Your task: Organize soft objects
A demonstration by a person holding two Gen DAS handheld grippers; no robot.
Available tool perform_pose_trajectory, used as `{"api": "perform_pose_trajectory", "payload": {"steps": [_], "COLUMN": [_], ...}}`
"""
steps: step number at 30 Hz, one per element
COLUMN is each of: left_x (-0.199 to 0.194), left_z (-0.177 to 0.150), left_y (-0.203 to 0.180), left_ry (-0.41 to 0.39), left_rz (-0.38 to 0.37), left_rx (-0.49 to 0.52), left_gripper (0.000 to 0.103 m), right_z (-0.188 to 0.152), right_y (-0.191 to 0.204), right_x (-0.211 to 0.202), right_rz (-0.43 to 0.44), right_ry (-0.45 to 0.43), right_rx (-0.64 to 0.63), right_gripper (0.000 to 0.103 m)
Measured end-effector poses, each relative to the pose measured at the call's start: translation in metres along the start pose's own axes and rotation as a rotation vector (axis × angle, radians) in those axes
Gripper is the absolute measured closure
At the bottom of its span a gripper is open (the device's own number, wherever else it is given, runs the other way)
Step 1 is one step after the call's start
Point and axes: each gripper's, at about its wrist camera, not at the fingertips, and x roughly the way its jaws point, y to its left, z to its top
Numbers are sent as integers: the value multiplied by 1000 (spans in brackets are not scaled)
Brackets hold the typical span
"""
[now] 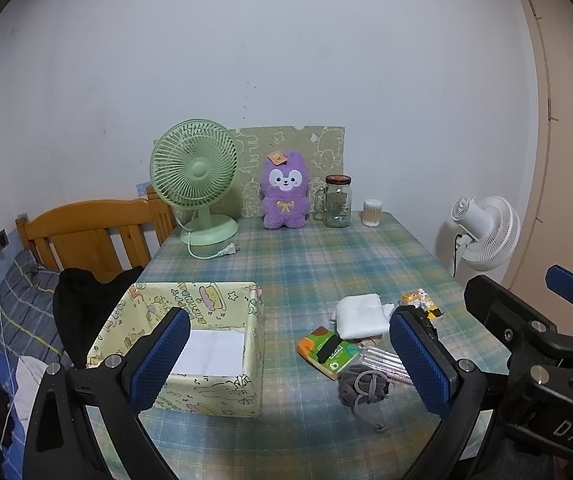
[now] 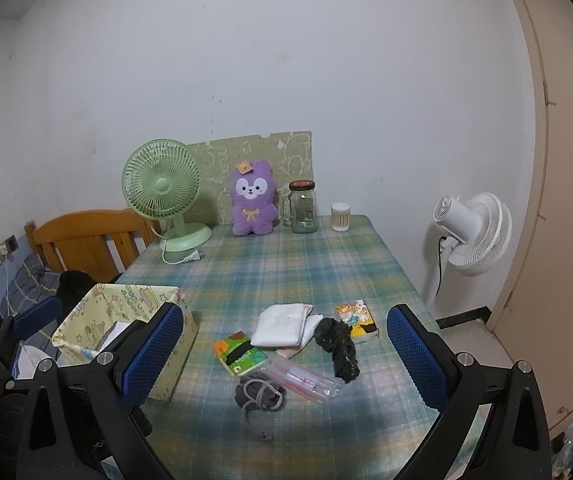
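Observation:
A yellow patterned fabric box [image 1: 190, 344] [image 2: 126, 320] stands open at the table's front left, with white paper on its floor. To its right lie a folded white cloth [image 1: 362, 316] [image 2: 282, 324], a grey drawstring pouch [image 1: 364, 388] [image 2: 260, 394], a green tissue pack [image 1: 326, 354] [image 2: 240, 354], a crumpled black bag [image 2: 336, 344], a clear packet of pens [image 2: 300, 378] and a small cartoon pack [image 2: 356, 316]. My left gripper [image 1: 286, 360] hovers open over the box and pile. My right gripper [image 2: 286, 356] hangs open above the pile, holding nothing.
At the table's back stand a green desk fan [image 1: 194, 180], a purple plush toy [image 1: 284, 192], a glass jar [image 1: 336, 200] and a cotton swab tub [image 1: 372, 212]. A white floor fan [image 2: 474, 232] is at the right. A wooden bed headboard [image 1: 94, 236] is at the left.

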Motion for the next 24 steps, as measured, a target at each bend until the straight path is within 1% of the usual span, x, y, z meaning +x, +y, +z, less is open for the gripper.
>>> {"api": "perform_pose_trajectory", "payload": {"steps": [9,11,12,17,20,21,24], "left_x": [3,6,8,24,31,34,45], "left_z": [-2,-5,-7,-20,-31,-35,-44], "left_y": [-1,-1,-2,-10,-18,-21,-29], "left_ry": [7,11,15,55,47,53,85], "left_rz": [-2,-4,-11,-28,2,1,-41], "left_rx": [-2,-10,-14,-8,-6,-3,-11], "left_gripper": [3,5,7,7,8,9,10], "right_z": [-2,-4,-5,-17,-27,-30,-40], "right_y": [0,-1,-1,-6,-12,-14,-23], "right_x": [1,4,7,25,37,39,47], "right_rz": [9,19,20,22,31,29,28], "right_ry": [1,4,6,31,52,56,78], "right_rx": [-4,-6,-5,-9,-14,-14,-9], "right_gripper": [0,0,0,1,1,2,2]}}
